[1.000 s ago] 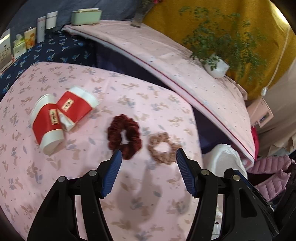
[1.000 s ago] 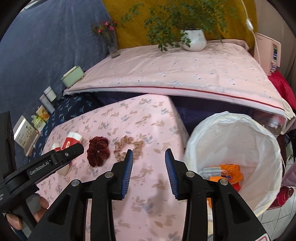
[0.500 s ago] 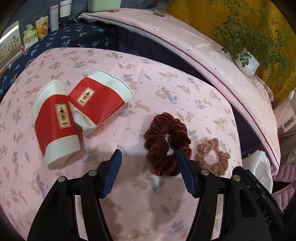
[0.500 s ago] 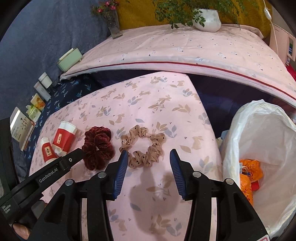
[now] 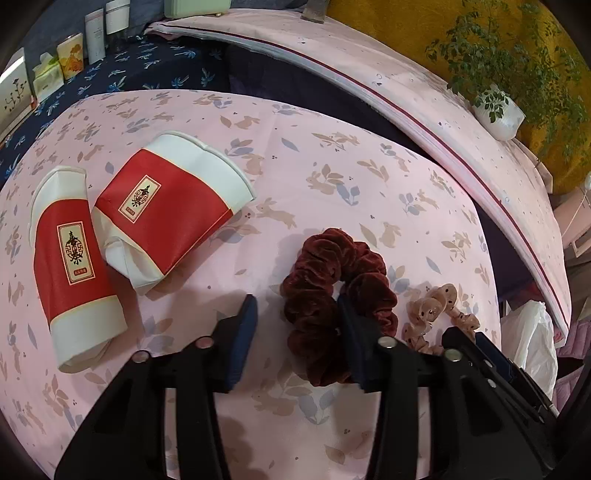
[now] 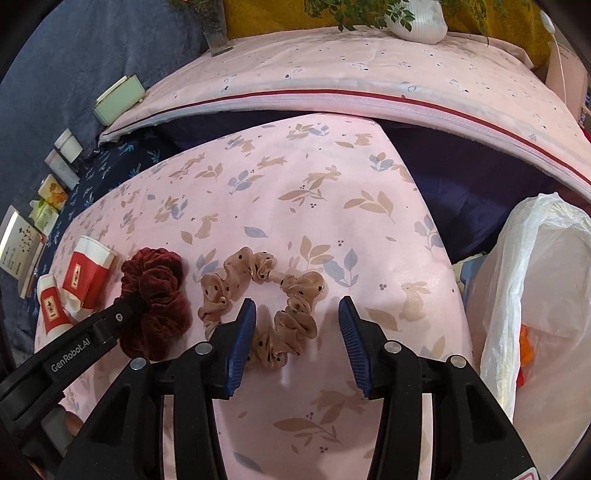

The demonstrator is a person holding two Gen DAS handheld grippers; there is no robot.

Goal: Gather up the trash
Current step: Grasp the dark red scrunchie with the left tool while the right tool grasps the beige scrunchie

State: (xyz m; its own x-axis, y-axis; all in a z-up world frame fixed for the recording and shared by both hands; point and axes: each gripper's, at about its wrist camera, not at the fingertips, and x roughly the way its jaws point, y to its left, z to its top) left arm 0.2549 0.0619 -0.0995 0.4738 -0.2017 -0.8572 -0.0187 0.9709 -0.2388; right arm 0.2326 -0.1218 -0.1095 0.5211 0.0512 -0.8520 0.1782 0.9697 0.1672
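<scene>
Two crushed red-and-white paper cups (image 5: 74, 266) (image 5: 170, 206) lie on the pink rabbit-print table (image 5: 332, 177). A dark red velvet scrunchie (image 5: 332, 295) lies right of them, a tan dotted scrunchie (image 5: 436, 317) further right. My left gripper (image 5: 299, 325) is open, low over the red scrunchie, its right finger in the scrunchie's hole. My right gripper (image 6: 297, 321) is open around the near right part of the tan scrunchie (image 6: 258, 295). The cups (image 6: 70, 288) and red scrunchie (image 6: 155, 291) also show in the right wrist view.
A white-lined trash bin (image 6: 535, 295) with orange litter stands off the table's right edge. A pink-covered surface (image 6: 369, 81) with a potted plant (image 6: 413, 18) lies behind. Small boxes (image 5: 59, 62) line a dark blue cloth at far left.
Both grippers have moved forward and down toward the table. The left now straddles the red scrunchie's edge, the right straddles the tan one. The right jaws have opened wider.
</scene>
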